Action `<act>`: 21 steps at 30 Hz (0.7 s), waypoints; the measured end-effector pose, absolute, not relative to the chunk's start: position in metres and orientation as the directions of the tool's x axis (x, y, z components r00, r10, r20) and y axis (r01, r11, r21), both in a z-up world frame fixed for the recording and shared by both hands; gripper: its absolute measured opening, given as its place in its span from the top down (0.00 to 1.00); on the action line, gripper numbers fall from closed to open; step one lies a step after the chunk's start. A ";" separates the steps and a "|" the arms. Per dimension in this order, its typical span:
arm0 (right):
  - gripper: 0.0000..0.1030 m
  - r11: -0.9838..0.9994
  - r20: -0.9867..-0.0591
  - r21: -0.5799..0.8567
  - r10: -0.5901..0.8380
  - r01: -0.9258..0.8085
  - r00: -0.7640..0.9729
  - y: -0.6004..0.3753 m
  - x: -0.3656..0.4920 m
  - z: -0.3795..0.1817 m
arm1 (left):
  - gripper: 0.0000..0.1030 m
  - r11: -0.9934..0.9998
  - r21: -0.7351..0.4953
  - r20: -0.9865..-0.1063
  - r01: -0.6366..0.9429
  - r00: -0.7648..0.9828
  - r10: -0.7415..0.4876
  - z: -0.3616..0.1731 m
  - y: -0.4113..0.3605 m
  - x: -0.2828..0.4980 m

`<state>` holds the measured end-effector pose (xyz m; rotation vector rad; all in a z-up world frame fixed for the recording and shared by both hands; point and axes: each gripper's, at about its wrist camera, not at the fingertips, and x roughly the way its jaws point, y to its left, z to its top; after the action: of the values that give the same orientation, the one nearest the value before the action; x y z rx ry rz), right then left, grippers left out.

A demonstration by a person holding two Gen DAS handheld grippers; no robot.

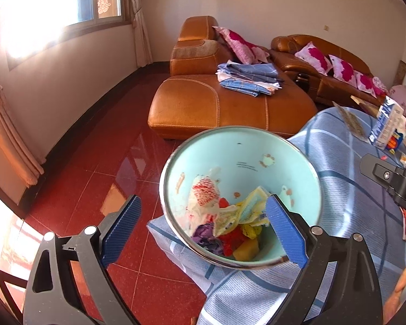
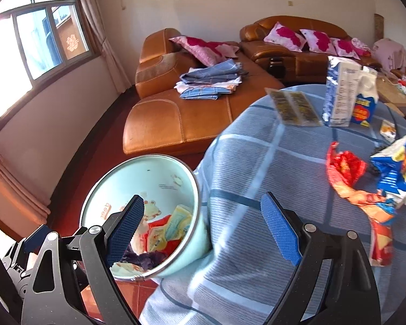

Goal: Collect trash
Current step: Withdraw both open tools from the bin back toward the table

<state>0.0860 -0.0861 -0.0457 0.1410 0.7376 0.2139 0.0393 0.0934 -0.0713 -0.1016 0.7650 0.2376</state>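
Observation:
A mint-green bin [image 1: 230,151] with a metal rim leans against the edge of the table, partly filled with crumpled wrappers [image 1: 238,216]. My left gripper [image 1: 203,203] hangs open over its mouth with nothing between the pads. In the right wrist view the bin [image 2: 138,178] is at lower left. My right gripper [image 2: 203,201] stands open and empty above the table edge, its left finger over the bin. On the blue checked tablecloth [image 2: 257,149] lie a red-orange wrapper [image 2: 346,168] and a torn blue-and-white carton [image 2: 398,168].
An upright milk carton [image 2: 341,94] and a flat dark-patterned packet [image 2: 295,105] sit farther back on the table. A tan leather sofa [image 2: 176,119] with folded cloth [image 2: 211,81] stands behind. Red tiled floor [image 1: 108,176] lies to the left of the bin.

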 end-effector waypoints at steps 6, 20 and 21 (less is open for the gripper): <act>0.16 0.977 -0.643 0.196 0.195 -0.087 0.741 -0.116 0.069 -0.040 | 0.11 0.982 -0.013 -0.684 -0.190 0.718 0.130 -0.063 0.069 0.030; 0.16 0.975 -0.633 0.210 0.080 0.071 0.770 -0.200 0.026 -0.046 | 0.08 0.999 -0.009 -0.682 -0.050 0.731 0.030 -0.058 0.006 0.010; 0.16 0.974 -0.634 0.212 0.073 0.081 0.770 -0.205 0.024 -0.047 | 0.08 0.999 -0.009 -0.685 -0.038 0.728 0.021 -0.060 0.001 0.009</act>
<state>0.0235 -0.2047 -0.0470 0.2335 0.6935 -0.0044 0.0091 0.0008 -0.0602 -0.0233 0.7547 0.0328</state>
